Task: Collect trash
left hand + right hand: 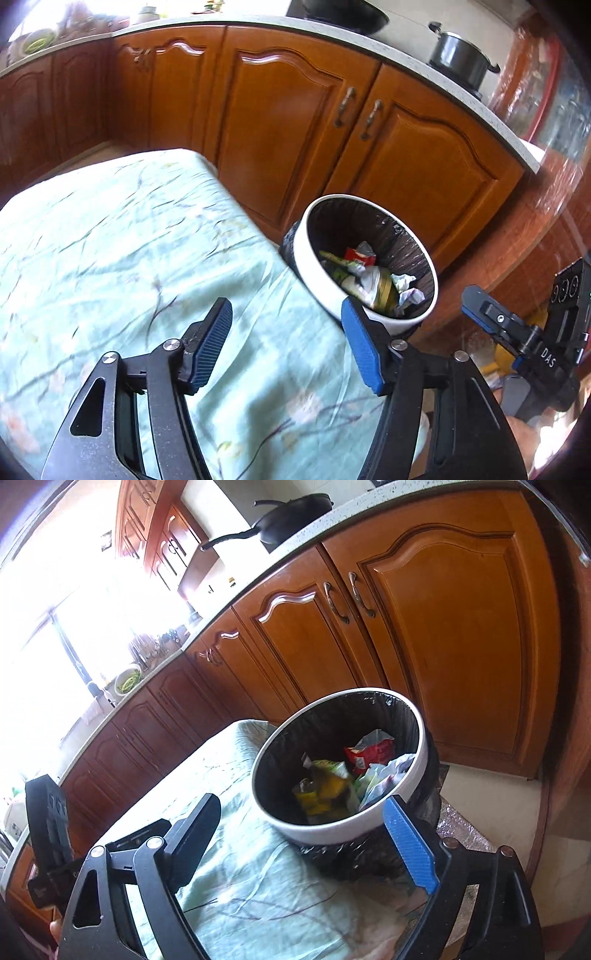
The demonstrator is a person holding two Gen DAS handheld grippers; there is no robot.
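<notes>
From the left wrist, the white bin (373,258) beside the bench (110,240) is holding crumpled wrappers (365,273) while the left tongs (286,345) are hanging released and tilted down, whereas the right wrist is showing the right tongs (306,834) spread empty over the bin's black liner (332,716).

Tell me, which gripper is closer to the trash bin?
Right, though not by much. The right gripper hangs open at the trash bin's near rim. The left gripper is open over the tablecloth, off to the bin's side.
</notes>
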